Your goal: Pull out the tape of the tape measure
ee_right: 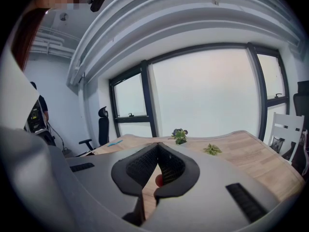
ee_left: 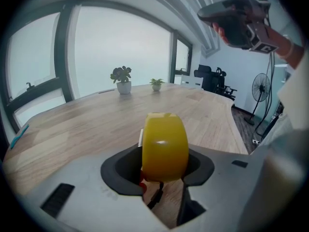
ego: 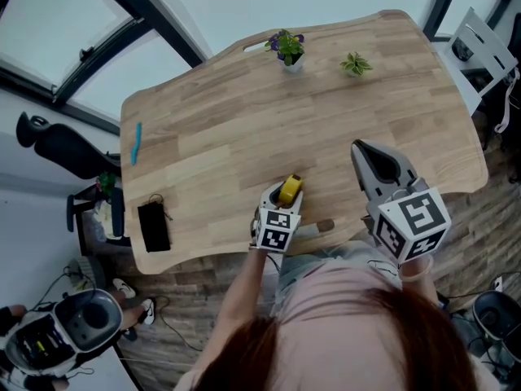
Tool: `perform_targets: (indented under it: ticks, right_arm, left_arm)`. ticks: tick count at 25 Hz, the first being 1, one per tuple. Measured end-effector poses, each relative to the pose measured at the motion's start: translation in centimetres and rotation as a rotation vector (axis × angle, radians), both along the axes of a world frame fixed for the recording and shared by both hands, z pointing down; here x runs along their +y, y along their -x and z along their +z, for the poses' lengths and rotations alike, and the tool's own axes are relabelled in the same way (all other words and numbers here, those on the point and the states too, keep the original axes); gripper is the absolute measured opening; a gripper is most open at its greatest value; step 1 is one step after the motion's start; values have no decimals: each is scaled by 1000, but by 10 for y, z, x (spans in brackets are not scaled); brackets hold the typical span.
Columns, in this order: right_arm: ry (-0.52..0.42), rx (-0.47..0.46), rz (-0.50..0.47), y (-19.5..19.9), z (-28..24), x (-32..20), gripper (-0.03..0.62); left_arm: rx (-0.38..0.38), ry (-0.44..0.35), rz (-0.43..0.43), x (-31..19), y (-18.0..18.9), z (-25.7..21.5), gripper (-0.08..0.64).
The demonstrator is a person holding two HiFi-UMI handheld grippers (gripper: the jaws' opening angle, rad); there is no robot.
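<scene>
Wears a pale pink top (ego: 342,293). Left gripper (ego: 287,191) and right gripper (ego: 359,146) in smooth grey shells, black textured pads (ee_right: 141,167) inside, each backed by a white cube (ego: 415,220) with black square markers.

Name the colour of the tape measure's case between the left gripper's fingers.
Yellow; the tape measure shows it best in the left gripper view.

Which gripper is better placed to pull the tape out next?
Likely right. The left gripper clamps the yellow tape measure; the right gripper hovers shut and empty, free to pull.
</scene>
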State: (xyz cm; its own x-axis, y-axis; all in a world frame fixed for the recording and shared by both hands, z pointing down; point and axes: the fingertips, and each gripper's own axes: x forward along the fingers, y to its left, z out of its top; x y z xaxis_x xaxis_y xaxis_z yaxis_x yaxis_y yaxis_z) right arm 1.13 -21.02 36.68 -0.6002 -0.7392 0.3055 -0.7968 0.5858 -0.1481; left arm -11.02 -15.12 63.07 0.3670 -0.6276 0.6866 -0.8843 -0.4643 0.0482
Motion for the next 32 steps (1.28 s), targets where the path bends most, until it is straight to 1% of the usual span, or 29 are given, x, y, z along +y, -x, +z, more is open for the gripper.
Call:
perform_targets:
  ticks: [8, 18, 22, 29, 32]
  right_arm:
    - [-33, 17, -16, 0, -4, 7, -2]
    - [-89, 40, -42, 2, -10, 17, -2]
    - [-87, 19, -53, 1, -9, 22, -2]
    - [-76, -2, -65, 2, -7, 28, -2]
    - [-62, -37, -88, 6, -7, 34, 0]
  left_arm:
    - [3, -45, 0, -2, 0, -22, 176]
    - [28, -93, 6, -2, -7, -63, 176]
    - [32, -119, 9, 1, -10, -80, 176]
    - [57, -157, -34, 6, -8, -112, 176]
    - [60, -178, -37, 10, -9, -125, 176]
